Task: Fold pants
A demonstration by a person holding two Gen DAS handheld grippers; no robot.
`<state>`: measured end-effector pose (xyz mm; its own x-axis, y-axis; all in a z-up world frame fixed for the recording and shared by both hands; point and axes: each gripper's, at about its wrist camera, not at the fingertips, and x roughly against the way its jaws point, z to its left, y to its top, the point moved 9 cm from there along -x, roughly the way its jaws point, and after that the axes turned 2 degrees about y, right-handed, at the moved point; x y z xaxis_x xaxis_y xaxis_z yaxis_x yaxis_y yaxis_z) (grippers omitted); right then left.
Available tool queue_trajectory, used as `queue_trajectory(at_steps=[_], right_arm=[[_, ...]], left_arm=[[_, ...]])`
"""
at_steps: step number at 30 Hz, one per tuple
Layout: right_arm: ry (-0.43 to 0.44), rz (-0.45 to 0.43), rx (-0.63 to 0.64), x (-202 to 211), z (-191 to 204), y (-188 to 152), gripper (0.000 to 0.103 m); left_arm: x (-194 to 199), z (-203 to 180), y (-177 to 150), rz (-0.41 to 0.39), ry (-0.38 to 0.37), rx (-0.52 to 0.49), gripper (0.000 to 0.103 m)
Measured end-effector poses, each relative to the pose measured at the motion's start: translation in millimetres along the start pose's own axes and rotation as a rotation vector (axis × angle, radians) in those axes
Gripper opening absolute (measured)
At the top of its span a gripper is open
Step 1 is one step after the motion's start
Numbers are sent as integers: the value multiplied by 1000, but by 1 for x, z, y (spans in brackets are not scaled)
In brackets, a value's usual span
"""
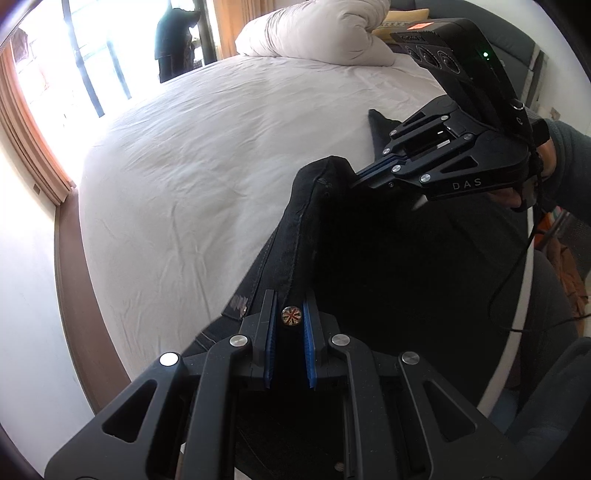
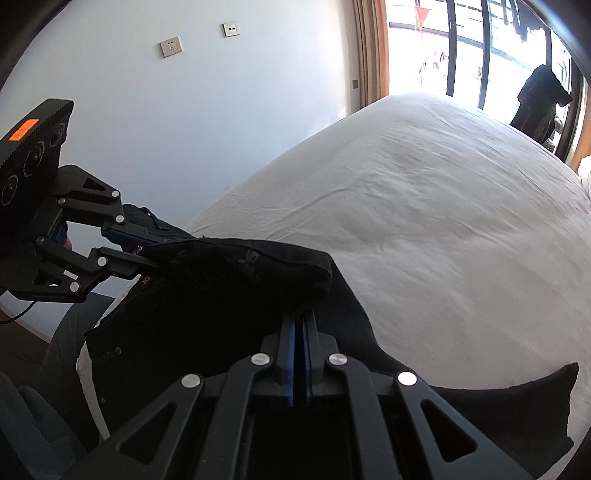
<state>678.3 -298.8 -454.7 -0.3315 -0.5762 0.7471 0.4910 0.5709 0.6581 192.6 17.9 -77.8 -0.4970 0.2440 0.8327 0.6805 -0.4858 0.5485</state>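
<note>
Two grips: the left gripper [image 1: 290, 317] is clamped on the waistband of the black pants [image 1: 388, 266] at the metal button [image 1: 291, 315]; the right gripper [image 1: 356, 177] is clamped on the waistband's far end.
Pants: waistband raised and stretched between the two grippers above the near edge of the bed [image 1: 192, 177]; a dark corner lies on the sheet at the right, and how far the legs hang off the near edge is hidden.
Step in hand: judged to be carrying the waist over the white sheet to lay the garment flat.
Doing it well: keep the band taut and level so neither end sags.
Landing: the open sheet far from the duvet [image 1: 325, 29] looks the better place.
Risk: thick denim may slip from the pinches if tugged sideways.
</note>
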Motion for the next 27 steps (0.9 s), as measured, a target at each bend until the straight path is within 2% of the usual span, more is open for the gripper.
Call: queue_trajectory(at_steps=[4,10,16,22,27], right_arm=[[2,-22,-25,13,16,-22,5],[-31,1,30,33,44,-62,5],[-85,53,119,49,70,-108,5],[-123,107,191,44,105,-159,5],[-155,136,211,28,126,-193,5]], left_arm=[[13,-23,-21,-2,-9,-9,11],[29,-50,-56,11,-17,-25,11],[33,-85,-100,58,-26,-116,11],[33,-115,-143,103,-59,-185,11],[30,-136,-171,134,-36,-265,11]])
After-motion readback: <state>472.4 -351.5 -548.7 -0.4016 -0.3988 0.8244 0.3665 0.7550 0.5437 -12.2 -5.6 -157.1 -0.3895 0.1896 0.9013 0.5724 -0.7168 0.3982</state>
